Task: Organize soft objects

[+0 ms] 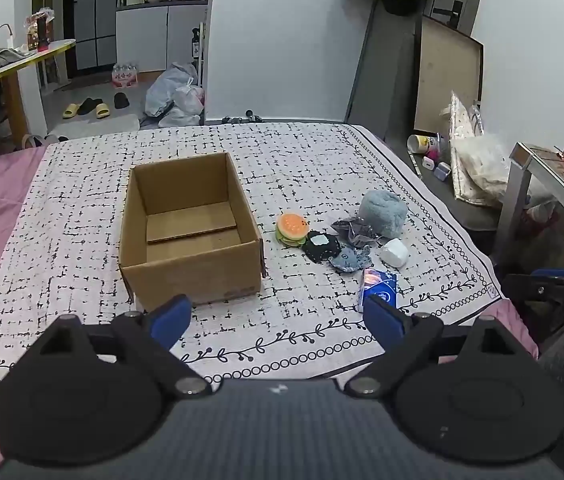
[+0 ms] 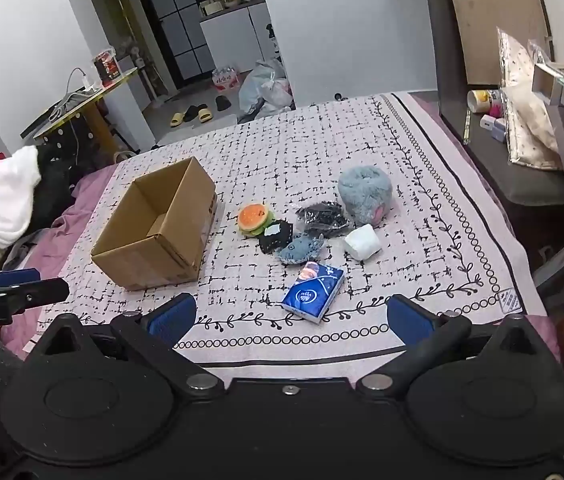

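An open cardboard box (image 1: 190, 228) (image 2: 158, 228) stands on the patterned bedspread, holding only a loose cardboard sheet. To its right lies a cluster of soft things: a burger plush (image 1: 291, 229) (image 2: 254, 219), a black pouch (image 1: 321, 245) (image 2: 276, 236), a blue-grey fish plush (image 1: 349, 259) (image 2: 301, 249), a dark crinkled bag (image 1: 355, 230) (image 2: 323, 216), a fluffy grey-blue ball (image 1: 383, 209) (image 2: 365, 194), a white block (image 1: 394, 252) (image 2: 361, 242) and a blue tissue pack (image 1: 377, 286) (image 2: 313, 292). My left gripper (image 1: 278, 320) hovers open near the bed's front edge. My right gripper (image 2: 291, 318) is open just short of the tissue pack.
The bedspread (image 1: 82, 208) covers a bed with purple sheet at the left. A metal desk (image 1: 529, 176) and bags stand at the right. The left gripper's tip (image 2: 22, 292) shows at the right wrist view's left edge. White clothes (image 2: 8, 204) pile at the left.
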{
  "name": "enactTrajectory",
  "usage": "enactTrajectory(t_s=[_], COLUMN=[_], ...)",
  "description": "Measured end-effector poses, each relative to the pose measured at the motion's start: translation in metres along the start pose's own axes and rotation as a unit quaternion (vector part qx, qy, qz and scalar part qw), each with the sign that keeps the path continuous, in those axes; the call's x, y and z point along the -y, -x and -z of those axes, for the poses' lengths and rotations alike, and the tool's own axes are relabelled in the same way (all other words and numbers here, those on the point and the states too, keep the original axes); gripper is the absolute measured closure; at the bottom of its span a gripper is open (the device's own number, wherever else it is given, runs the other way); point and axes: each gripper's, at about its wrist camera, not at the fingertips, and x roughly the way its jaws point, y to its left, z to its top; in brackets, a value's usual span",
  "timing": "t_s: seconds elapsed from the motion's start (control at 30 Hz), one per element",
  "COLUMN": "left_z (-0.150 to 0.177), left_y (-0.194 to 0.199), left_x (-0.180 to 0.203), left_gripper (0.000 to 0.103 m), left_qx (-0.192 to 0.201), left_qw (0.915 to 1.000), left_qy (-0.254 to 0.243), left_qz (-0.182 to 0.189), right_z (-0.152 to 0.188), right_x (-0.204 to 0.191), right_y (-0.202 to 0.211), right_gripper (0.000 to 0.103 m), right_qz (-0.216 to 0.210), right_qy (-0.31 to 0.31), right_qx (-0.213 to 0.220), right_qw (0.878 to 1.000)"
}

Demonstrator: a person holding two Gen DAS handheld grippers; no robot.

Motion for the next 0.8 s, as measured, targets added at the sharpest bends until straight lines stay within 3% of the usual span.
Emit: enactTrajectory(t_s=[0.8], left_z=[-0.0003], left_y=[0.0034], left_x=[0.0001], left_gripper=[0.011], left_qx=[0.009], left_qw=[0.9999], left_qy=[0.005], left_qz=[0.005], right_z=[0.0003], right_x=[-0.0047], right_y=[0.0024], right_gripper=[0.0], right_qz=[0.009], right_qy=[0.01], right_qx=[0.005], right_qw=[1.0])
